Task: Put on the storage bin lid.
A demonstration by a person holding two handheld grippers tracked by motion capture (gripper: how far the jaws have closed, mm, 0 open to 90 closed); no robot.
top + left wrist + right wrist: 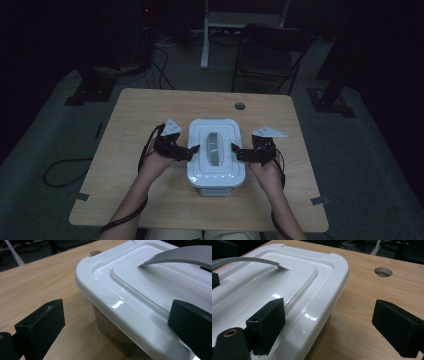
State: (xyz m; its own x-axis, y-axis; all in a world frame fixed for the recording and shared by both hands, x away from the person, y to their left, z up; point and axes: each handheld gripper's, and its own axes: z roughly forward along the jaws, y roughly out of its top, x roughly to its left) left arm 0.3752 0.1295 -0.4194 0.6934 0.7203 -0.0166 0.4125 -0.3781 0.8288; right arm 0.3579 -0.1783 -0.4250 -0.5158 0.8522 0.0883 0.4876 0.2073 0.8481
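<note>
White lidded box (216, 155) sat mid-worktop (150, 110). Left gripper (192, 151) & right gripper (236, 150) flanked its lid rim, jaws open, straddling edges. Approach step, prob.; next: close both on rim, lift evenly.

Two black handheld grippers are seen, the left gripper (192, 149) and the right gripper (235, 148), each fitted with blocky matte jaws, topped by a grey three-cornered plate and trailed by a black cable. Forearms are left bare; a brass-coloured eyelet is visible beside one right jaw.

Glossy white plastic lid (140, 287) on matt wood-grain table (37, 282).
</note>
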